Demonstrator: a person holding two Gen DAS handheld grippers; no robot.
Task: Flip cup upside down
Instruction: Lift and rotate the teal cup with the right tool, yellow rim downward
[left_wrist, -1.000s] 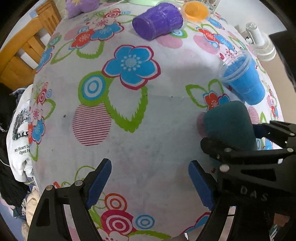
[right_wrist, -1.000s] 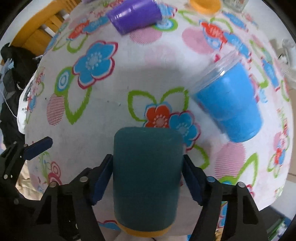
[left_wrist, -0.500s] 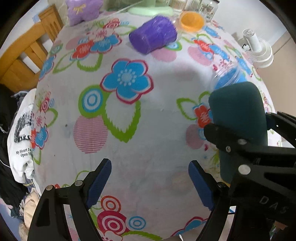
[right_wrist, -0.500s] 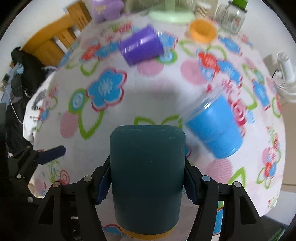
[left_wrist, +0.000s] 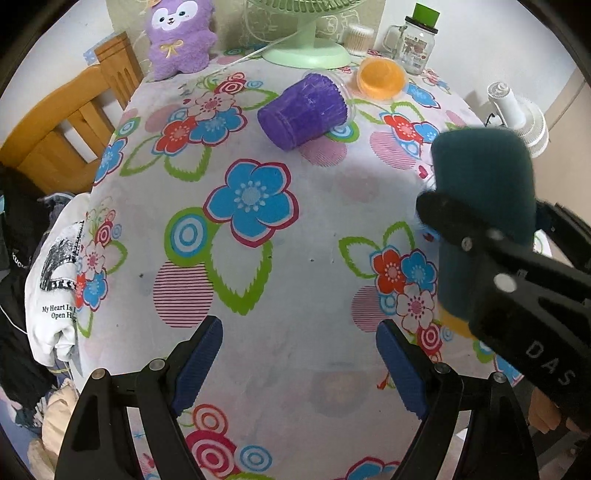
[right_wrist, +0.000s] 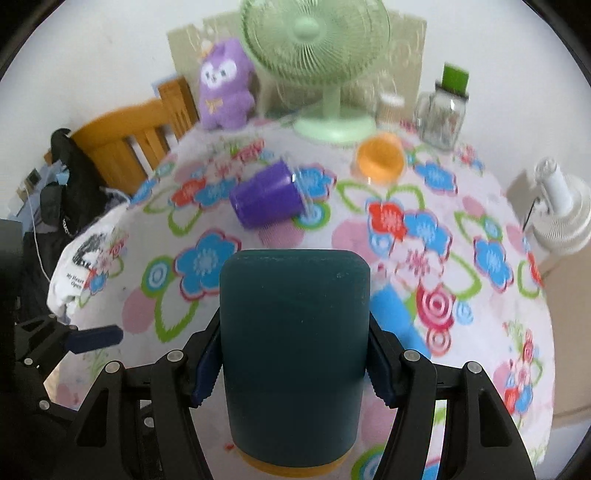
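Observation:
My right gripper is shut on a dark teal cup with an orange rim at its near end. Its closed base points away from me, tilted up above the flowered tablecloth. In the left wrist view the same cup shows at the right, clamped in the right gripper. My left gripper is open and empty, low over the cloth near the front edge.
A purple cup lies on its side at the back, and an orange cup beside it. A blue cup lies behind the teal one. A green fan, purple plush toy, glass jar, white fan and wooden chair ring the table.
My right gripper has lifted the teal cup off the cloth and tilted upward, so the back of the table has come into view. The left gripper has stayed open and also tilted up.

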